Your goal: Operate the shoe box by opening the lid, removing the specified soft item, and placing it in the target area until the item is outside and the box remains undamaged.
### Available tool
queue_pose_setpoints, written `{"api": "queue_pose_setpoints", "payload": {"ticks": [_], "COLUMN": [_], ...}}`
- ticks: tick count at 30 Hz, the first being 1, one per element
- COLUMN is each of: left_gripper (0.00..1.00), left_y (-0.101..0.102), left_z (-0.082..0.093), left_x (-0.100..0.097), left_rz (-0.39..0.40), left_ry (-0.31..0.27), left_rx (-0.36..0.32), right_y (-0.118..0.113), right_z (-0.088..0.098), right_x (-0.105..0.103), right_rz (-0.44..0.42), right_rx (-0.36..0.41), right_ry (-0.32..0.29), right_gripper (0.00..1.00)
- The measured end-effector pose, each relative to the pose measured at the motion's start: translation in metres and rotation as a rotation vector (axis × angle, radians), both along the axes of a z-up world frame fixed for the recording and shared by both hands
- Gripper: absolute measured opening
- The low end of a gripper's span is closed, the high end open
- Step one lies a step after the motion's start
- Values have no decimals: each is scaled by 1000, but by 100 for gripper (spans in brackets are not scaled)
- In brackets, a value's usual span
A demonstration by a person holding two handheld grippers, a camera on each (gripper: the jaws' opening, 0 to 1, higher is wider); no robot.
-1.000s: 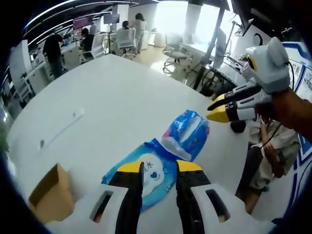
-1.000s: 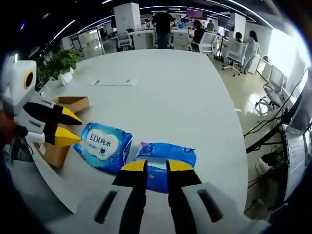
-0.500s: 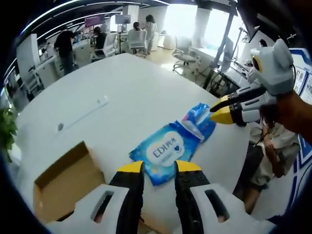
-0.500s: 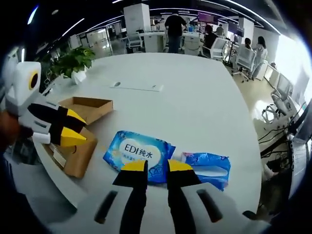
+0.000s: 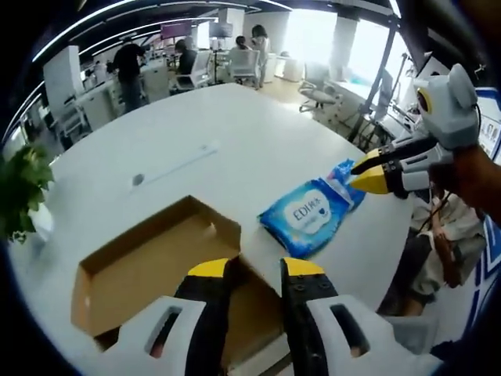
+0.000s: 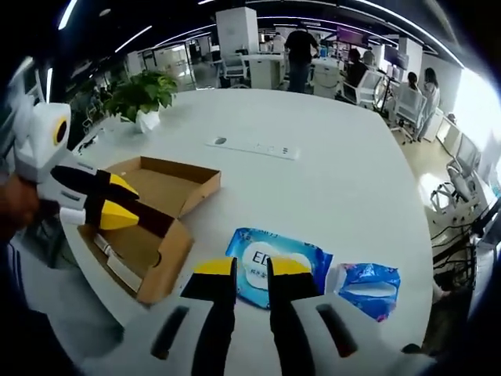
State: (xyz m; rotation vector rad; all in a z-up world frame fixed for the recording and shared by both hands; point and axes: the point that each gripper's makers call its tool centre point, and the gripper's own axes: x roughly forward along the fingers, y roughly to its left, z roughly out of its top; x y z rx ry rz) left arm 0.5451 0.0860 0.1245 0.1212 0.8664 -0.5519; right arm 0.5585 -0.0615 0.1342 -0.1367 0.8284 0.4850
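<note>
Cardboard shoe box (image 5: 156,266) open, wipes pack (image 6: 275,265) out on table (image 5: 235,125): keep left gripper (image 5: 254,269) and right gripper (image 6: 252,268), jaws slightly parted and empty, off box walls.

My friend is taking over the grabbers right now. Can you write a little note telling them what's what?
Left gripper: empty, jaws slightly apart, above the open cardboard shoe box.
Right gripper: empty, jaws slightly apart, over the blue wipes pack.
Things: the box sits open near the table edge. Both soft packs lie on the white table beside it, the wipes pack and a second blue pack.
Done: lid open, packs are out, box looks unharmed.
Left: check the pack is in the target area, which I cannot see marked.
</note>
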Motion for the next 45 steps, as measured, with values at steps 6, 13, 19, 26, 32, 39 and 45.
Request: {"api": "queue_pose_setpoints", "payload": {"ticks": [6,13,19,26,32,39,45], "left_gripper": [23,24,24,24,25,26,27], "left_y": [22,55,82,111,115,108,107], "left_z": [5,6,-1,-16,-34,-51,-60], "left_x": [-5,-9,-20,-39,-57,-68,-69], "left_rz": [25,50,74,94,62,33,4], "left_ry": [-8,-11,-1,30,70,114,137], "left_rx": [-2,16,27,37,45,39,32], "right_y": [26,69,106,149,170,183,176], "right_z": [5,-1,-8,-23,-48,-66,-88], "right_x": [-6,-14,-25,-47,-73,-94,-112], "right_rz": [41,118,183,305,453,576,840], "right_rx": [0,9,10,11,-35,-79,-234], "right_ry": [-4,24,39,109,238,333,407], "right_gripper": [13,14,13,13,14,17,17]}}
